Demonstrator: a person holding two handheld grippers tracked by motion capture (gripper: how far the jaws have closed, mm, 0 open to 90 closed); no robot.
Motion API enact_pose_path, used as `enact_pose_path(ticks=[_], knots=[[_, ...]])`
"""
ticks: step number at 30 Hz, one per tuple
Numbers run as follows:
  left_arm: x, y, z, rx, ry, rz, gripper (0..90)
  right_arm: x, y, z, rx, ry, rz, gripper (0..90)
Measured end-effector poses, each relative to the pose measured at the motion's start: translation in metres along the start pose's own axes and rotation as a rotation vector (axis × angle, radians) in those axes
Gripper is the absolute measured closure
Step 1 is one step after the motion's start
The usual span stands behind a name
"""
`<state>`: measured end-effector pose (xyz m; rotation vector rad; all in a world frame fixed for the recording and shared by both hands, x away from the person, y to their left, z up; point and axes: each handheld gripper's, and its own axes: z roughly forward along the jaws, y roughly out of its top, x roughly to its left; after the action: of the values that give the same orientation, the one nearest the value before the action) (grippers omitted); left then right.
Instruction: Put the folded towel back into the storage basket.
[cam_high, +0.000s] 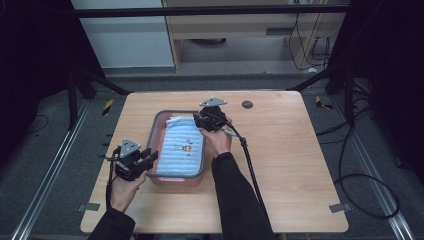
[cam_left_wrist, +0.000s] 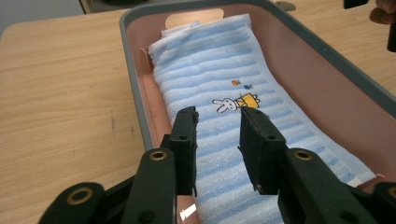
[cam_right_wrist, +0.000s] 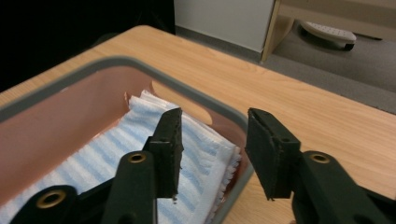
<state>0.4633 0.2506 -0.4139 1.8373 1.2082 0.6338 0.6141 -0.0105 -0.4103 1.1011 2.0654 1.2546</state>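
Folded light-blue striped towel with a small rabbit print (cam_left_wrist: 233, 126) lying flat inside the shallow pink tray with grey rim (cam_high: 156, 131) at mid wooden tabletop (cam_high: 290, 165); near end of towel cut off behind the jaws in the left gripper view. Left hand-held gripper (cam_high: 145, 161) released, jaws apart over the tray's near-left corner, holding nothing. Right hand-held gripper (cam_right_wrist: 212, 154) likewise released, straddling the tray's far-right rim above the towel's white fringed edge; contact with rim hard to make out.

Grey floor (cam_high: 45, 150) surrounds the wooden table (cam_high: 300, 165); a cabinet (cam_high: 250, 25) stands at 12 o'clock, cables (cam_high: 365, 180) at 3.
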Motion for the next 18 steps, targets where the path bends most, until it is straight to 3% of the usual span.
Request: enact_pose_path(ticks=[9,18], knots=[[0.007,0.004,-0.017,-0.063,-0.012,-0.009,49.0,-0.024,-0.002,-0.046,-0.056,-0.027,0.049,31.9],[0.018,0.003,-0.024,-0.082,-0.016,-0.013,34.2,-0.056,-0.026,-0.085,-0.037,-0.075,0.075,25.6]])
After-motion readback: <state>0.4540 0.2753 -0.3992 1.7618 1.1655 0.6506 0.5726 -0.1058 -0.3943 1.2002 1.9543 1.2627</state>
